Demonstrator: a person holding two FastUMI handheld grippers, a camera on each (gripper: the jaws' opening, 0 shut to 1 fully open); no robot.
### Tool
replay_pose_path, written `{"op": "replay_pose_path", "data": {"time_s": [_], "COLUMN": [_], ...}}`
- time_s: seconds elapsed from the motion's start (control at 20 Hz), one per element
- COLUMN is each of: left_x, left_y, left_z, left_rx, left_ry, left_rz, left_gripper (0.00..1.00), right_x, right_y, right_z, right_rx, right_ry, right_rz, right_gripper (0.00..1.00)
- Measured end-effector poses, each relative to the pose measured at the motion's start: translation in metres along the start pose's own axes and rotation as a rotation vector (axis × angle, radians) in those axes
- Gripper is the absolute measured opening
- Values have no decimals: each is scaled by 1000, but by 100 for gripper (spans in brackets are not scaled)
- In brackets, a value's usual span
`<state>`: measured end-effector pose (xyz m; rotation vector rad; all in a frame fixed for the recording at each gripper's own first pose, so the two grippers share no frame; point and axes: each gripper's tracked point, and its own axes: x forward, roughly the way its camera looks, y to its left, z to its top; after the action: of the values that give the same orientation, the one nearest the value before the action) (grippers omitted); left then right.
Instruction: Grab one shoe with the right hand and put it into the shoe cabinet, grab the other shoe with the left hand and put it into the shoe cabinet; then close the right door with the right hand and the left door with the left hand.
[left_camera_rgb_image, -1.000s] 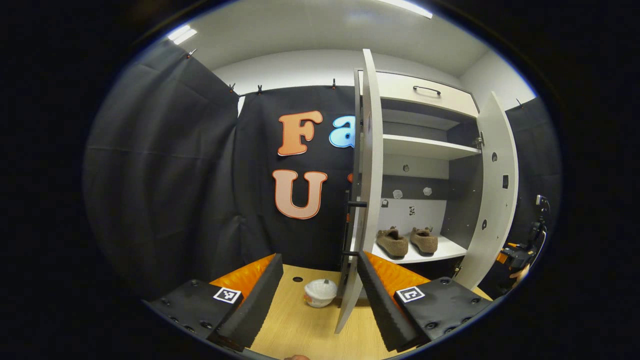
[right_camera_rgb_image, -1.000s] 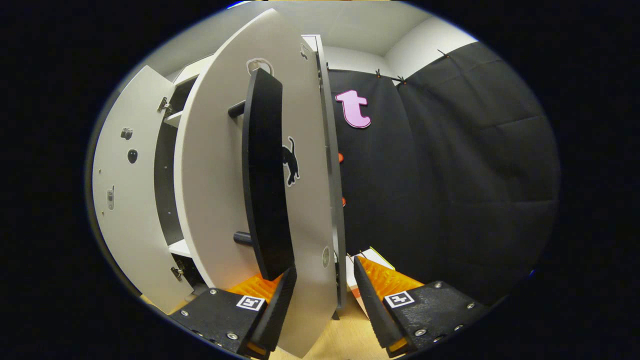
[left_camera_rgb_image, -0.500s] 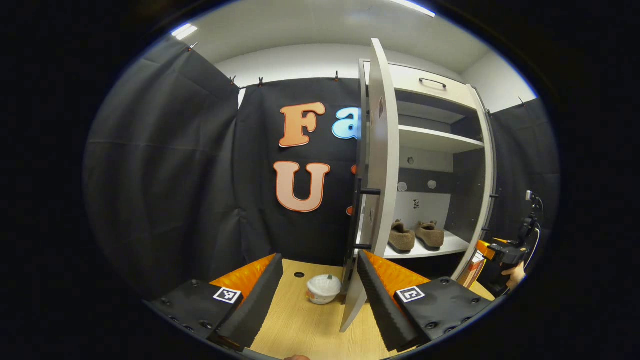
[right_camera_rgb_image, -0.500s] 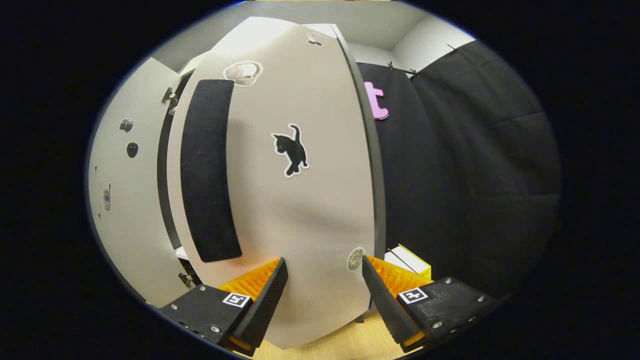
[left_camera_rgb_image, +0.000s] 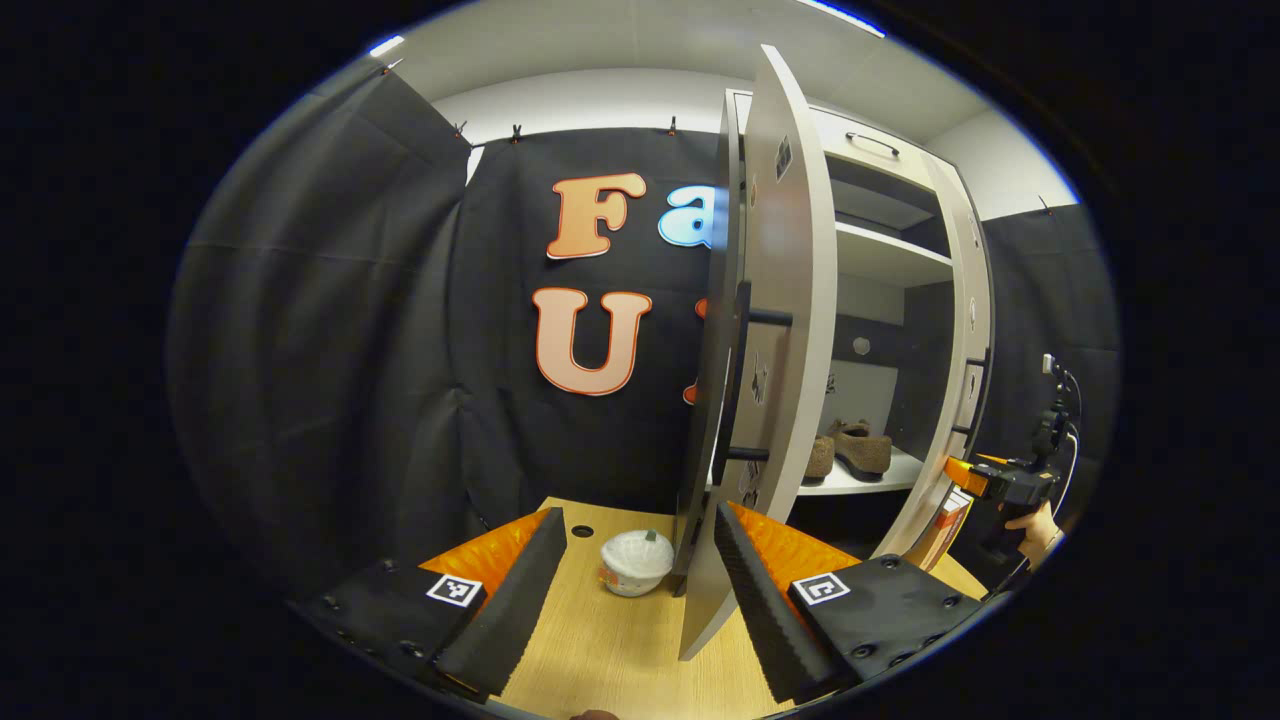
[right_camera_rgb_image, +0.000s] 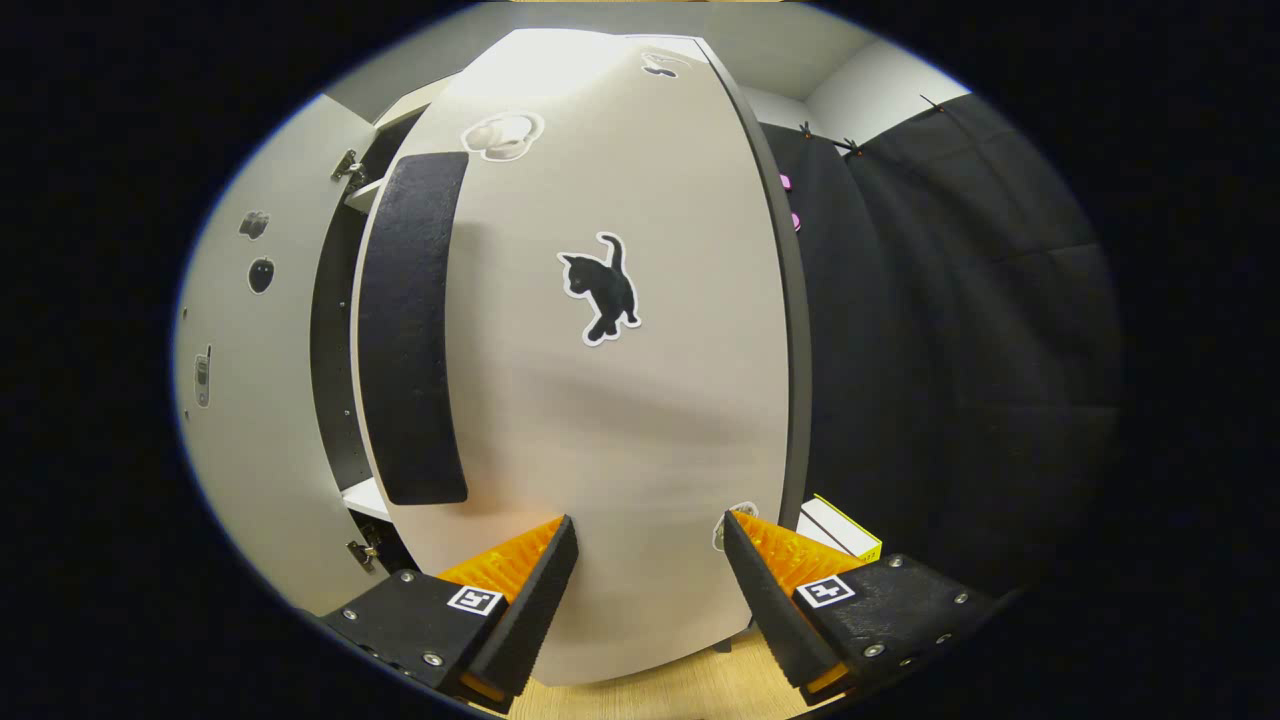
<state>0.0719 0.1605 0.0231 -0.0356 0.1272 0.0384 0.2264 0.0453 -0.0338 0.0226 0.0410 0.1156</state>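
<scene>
In the left gripper view, two brown shoes (left_camera_rgb_image: 860, 450) stand side by side on the lower shelf of the white shoe cabinet (left_camera_rgb_image: 880, 260). The left door (left_camera_rgb_image: 775, 330) stands half open and hides part of one shoe; its black handle (left_camera_rgb_image: 742, 385) faces me. My left gripper (left_camera_rgb_image: 635, 600) is open, with the door's bottom edge just beside its right finger. In the right gripper view, the right door (right_camera_rgb_image: 600, 420), with a black cat sticker (right_camera_rgb_image: 603, 290) and a long black handle (right_camera_rgb_image: 410, 330), stands close in front of my open right gripper (right_camera_rgb_image: 650, 600). The right gripper (left_camera_rgb_image: 995, 480) also appears beside that door, held by a hand.
A small white lidded bowl (left_camera_rgb_image: 635, 562) sits on the wooden floor (left_camera_rgb_image: 600, 650) by the left door's foot. A white and yellow box (right_camera_rgb_image: 840, 525) lies right of the cabinet. The left door's inner face (right_camera_rgb_image: 250, 400) stands to the left. Black cloth hangs all round.
The right door has swung from nearly edge-on to face the right gripper, narrowing the opening. The left door has turned inward, covering part of the shoes. Both grippers stay open.
</scene>
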Motion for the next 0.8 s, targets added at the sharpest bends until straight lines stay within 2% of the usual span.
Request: {"op": "replay_pose_path", "data": {"time_s": [0.15,0.4,0.8], "left_x": [16,41,55], "left_y": [0,-12,-26], "left_z": [-18,-37,-43], "left_rx": [13,13,70], "left_ry": [19,41,52], "left_rz": [-10,-71,-119], "left_gripper": [99,99,96], "right_x": [-1,-2,-3], "right_y": [1,1,2], "right_z": [0,1,3], "right_rx": [-18,-23,-34], "right_ry": [4,16,23], "right_rz": [-12,-22,-40], "right_gripper": [90,89,89]}}
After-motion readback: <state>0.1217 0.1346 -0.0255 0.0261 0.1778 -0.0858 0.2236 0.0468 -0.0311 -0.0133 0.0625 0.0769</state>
